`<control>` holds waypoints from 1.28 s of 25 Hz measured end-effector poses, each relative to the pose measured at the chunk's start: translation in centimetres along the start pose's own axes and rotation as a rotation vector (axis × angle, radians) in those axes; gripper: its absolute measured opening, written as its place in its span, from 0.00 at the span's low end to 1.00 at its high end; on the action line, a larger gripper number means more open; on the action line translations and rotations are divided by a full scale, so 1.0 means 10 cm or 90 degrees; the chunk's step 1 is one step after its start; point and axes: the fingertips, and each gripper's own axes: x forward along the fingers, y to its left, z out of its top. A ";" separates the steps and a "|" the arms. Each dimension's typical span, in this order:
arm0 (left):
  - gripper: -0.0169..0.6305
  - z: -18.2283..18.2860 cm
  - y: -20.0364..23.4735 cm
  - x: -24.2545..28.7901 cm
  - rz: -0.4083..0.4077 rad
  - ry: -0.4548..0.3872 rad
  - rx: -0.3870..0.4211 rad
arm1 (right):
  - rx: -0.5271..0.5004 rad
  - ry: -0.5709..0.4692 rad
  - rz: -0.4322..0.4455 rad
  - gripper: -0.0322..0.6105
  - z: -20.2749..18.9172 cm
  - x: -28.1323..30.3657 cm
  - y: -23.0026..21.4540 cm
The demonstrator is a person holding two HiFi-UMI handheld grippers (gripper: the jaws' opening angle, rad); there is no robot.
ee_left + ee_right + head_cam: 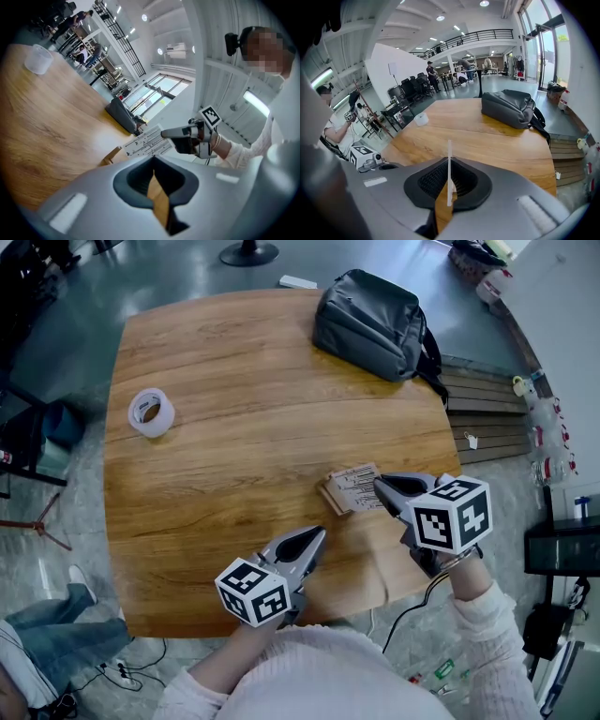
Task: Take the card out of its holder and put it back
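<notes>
"The big things first?"
"The wooden counter [234,427] lies under both claws, with a bag [375,320] well beyond the right claw [378,483]."
"And the grip?"
"The right claw pinches the card [356,487] edge-on. The left claw [321,533] is pressed together and empty. The holder [330,497] sits just past the right claw's tip."

Desk [234,427], seen from its near edge. Tape roll [151,412] lies on the left side, well apart from the rest. Backpack [375,322] lies at the far right corner. Holder [333,495] stands at the right front, with the card [356,487] just over it. The card's right end sits between the jaws of the right gripper [380,486]. Left gripper [319,532] hangs over the near edge, left of the holder.
</notes>
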 end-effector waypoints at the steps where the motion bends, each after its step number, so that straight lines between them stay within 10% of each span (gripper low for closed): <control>1: 0.04 0.00 0.01 0.00 0.001 0.000 0.000 | -0.001 0.003 0.001 0.07 0.00 0.02 0.00; 32: 0.04 0.11 0.05 -0.02 -0.004 -0.031 -0.010 | -0.085 0.101 -0.027 0.07 -0.01 0.09 0.10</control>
